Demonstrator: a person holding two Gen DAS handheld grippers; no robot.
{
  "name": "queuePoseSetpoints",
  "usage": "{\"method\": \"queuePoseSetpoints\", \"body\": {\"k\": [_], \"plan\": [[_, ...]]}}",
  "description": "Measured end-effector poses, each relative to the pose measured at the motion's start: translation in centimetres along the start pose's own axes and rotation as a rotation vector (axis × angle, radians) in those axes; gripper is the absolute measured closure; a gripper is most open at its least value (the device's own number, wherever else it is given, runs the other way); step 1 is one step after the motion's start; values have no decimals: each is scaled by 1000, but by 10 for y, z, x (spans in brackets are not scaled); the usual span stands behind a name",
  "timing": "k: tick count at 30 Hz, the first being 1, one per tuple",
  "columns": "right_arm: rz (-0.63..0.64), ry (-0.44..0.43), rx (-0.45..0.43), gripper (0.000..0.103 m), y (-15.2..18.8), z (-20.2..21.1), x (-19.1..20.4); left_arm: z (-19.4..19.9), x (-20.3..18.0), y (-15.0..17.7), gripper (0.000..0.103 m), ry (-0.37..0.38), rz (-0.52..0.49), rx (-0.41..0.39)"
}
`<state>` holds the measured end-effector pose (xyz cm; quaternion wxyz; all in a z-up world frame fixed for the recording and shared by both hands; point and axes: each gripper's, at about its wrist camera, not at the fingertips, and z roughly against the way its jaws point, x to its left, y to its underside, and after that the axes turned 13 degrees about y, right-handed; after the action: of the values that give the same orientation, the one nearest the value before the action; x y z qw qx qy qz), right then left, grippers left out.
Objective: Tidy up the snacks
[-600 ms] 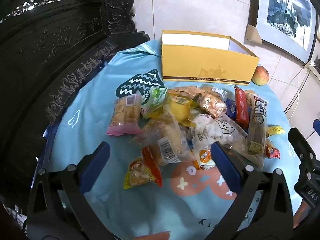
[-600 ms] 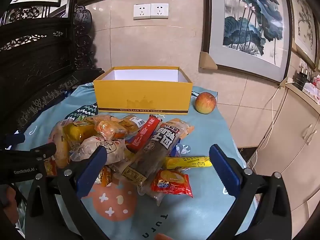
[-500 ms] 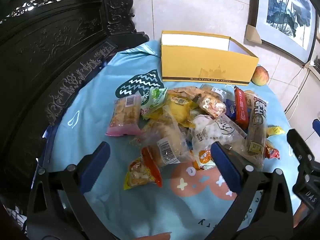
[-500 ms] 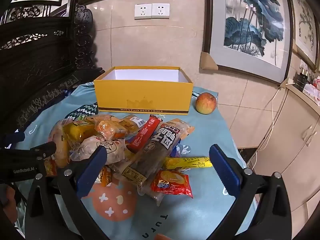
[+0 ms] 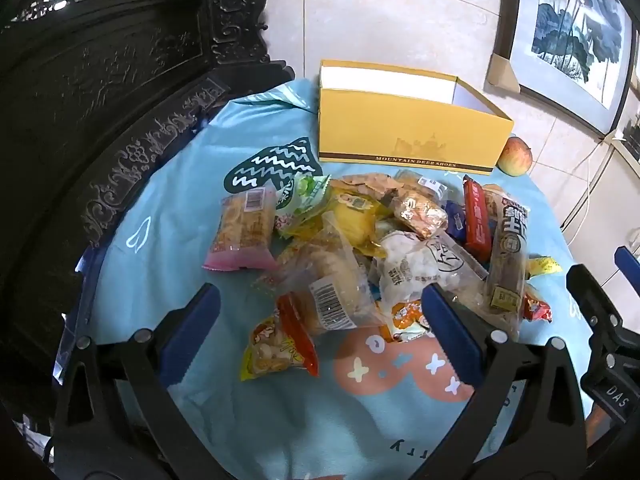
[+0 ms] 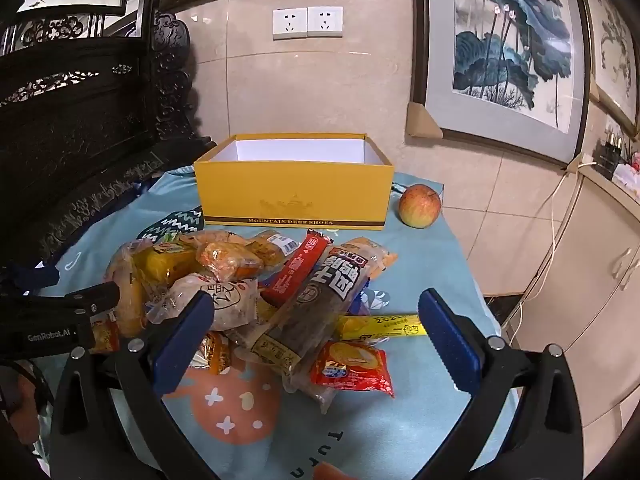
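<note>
I hold both grippers, left (image 5: 320, 336) and right (image 6: 314, 336), above the worktop (image 6: 424, 276) with jaws wide apart and empty. The snack pile (image 5: 384, 248) lies heaped on the blue cloth, just before the open yellow shoebox (image 6: 294, 196). An apple (image 6: 420, 205) sits beside the box; dark carved furniture (image 5: 100, 92) crowds the left edge.

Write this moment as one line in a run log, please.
left gripper: jaws open, empty | right gripper: jaws open, empty | snack pile: on tablecloth | yellow box: no snacks visible inside
</note>
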<state>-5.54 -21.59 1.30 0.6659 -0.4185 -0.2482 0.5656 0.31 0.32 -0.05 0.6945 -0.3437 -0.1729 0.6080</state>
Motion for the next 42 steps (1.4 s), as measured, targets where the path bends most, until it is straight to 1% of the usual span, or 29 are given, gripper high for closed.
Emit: {"method": "queuePoseSetpoints", "body": {"k": [9, 19, 42], "plan": [[5, 4, 9, 1, 1, -2, 2, 1, -3, 2, 2, 3, -15, 3], [-3, -8, 11, 1, 5, -2, 2, 0, 1, 2, 2, -7, 1, 13], [8, -17, 20, 1, 5, -6, 5, 0, 1, 2, 2, -15, -4, 21]]}}
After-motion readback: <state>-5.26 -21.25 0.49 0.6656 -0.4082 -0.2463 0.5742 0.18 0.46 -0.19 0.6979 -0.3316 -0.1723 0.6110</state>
